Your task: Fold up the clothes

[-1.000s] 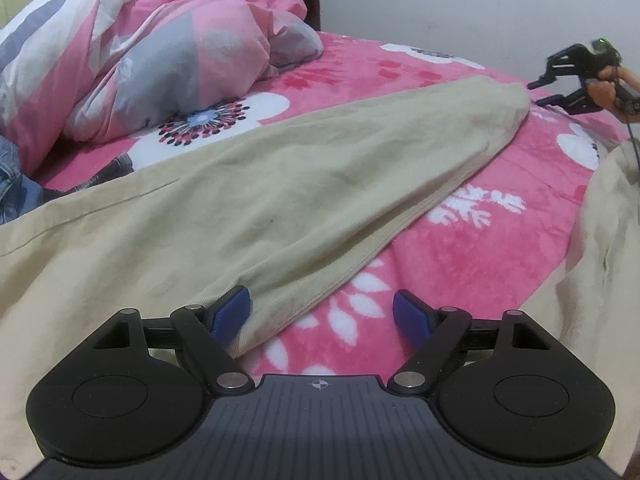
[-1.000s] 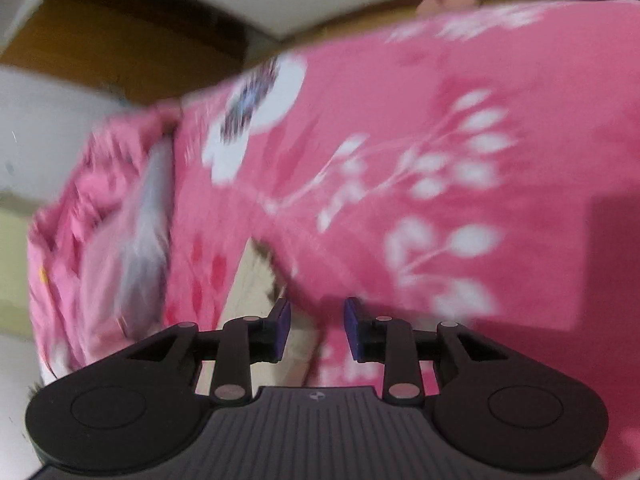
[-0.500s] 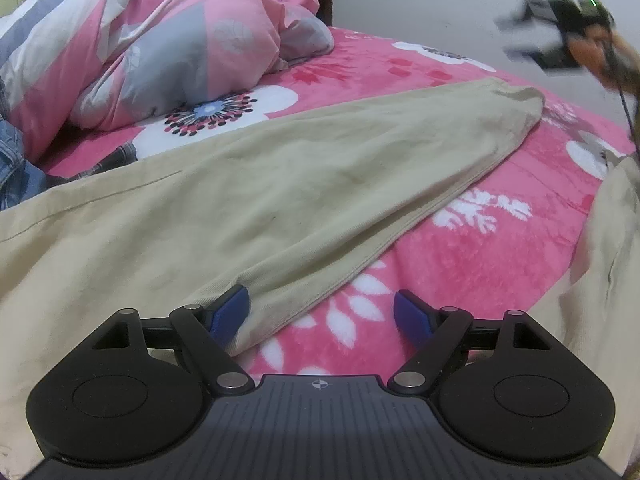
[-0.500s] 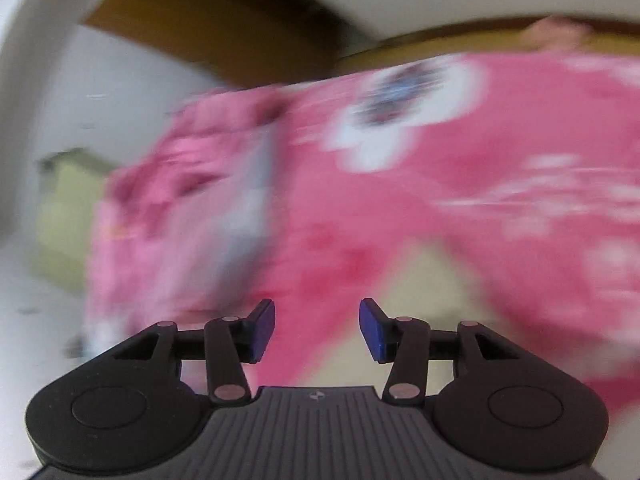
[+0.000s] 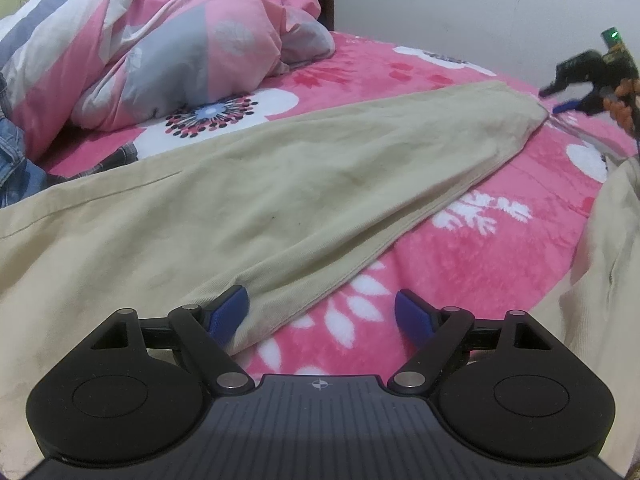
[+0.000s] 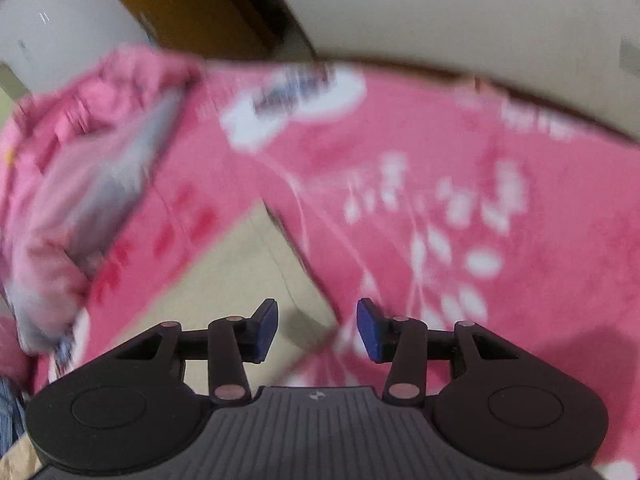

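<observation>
Beige trousers (image 5: pixel 320 184) lie spread on the pink flowered bed sheet (image 5: pixel 500 264), one leg running from the near left to the far right. A second beige leg (image 5: pixel 608 248) hangs at the right edge. My left gripper (image 5: pixel 322 316) is open, its left pad resting against the near leg's hem edge and its right pad over bare sheet. My right gripper (image 5: pixel 550 100) hovers just past that leg's far end, held by a hand. In the blurred right wrist view, the right gripper (image 6: pixel 317 326) is above the leg's end (image 6: pixel 248 272); its jaws are closing with nothing between them.
A crumpled pink and grey duvet (image 5: pixel 160 52) is piled at the back left. Blue jeans (image 5: pixel 16 168) and a bit of plaid cloth (image 5: pixel 120 158) lie at the left edge. A white wall (image 5: pixel 480 8) stands behind the bed, and brown woodwork (image 6: pixel 192 8) beside it.
My right gripper lifted off the leg's far end, rolled, and its jaws spread wider. The left gripper and the trousers stayed as they were.
</observation>
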Action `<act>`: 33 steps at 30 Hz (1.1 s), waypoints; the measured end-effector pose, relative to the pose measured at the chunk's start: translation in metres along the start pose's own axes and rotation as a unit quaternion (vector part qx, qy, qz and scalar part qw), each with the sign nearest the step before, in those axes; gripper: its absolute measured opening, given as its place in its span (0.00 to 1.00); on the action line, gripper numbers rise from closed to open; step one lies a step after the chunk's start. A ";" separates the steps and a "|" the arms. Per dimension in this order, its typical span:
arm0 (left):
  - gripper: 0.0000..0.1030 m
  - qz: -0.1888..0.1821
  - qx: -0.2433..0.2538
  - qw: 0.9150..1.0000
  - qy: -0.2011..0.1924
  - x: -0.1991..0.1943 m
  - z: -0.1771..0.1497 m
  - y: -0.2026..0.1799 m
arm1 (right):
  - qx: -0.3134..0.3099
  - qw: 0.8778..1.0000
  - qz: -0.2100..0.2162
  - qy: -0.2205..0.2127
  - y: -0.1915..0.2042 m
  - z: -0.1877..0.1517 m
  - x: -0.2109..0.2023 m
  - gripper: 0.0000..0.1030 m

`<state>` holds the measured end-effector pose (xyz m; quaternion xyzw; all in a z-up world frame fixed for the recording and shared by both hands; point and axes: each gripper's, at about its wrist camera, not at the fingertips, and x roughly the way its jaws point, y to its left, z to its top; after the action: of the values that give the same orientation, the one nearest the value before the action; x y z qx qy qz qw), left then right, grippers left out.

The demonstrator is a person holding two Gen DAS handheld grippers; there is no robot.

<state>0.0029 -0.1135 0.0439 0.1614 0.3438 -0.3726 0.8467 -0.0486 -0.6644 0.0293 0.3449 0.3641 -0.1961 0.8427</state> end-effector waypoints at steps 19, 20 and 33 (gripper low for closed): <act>0.80 -0.002 -0.014 1.000 -0.010 0.000 -0.003 0.003 | -0.139 0.953 0.262 0.061 0.219 0.009 0.021 0.38; 0.80 -0.003 -0.015 1.000 -0.011 0.000 -0.003 0.003 | -0.123 0.954 0.269 0.055 0.207 0.012 0.019 0.38; 0.81 -0.009 -0.019 1.000 -0.018 0.001 -0.004 0.006 | -0.210 0.965 0.143 0.070 0.099 -0.042 0.023 0.36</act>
<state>0.0056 -0.1081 0.0405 0.1351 0.3371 -0.3761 0.8525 0.0043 -0.5681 0.0350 0.2212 0.4023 0.0321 0.8878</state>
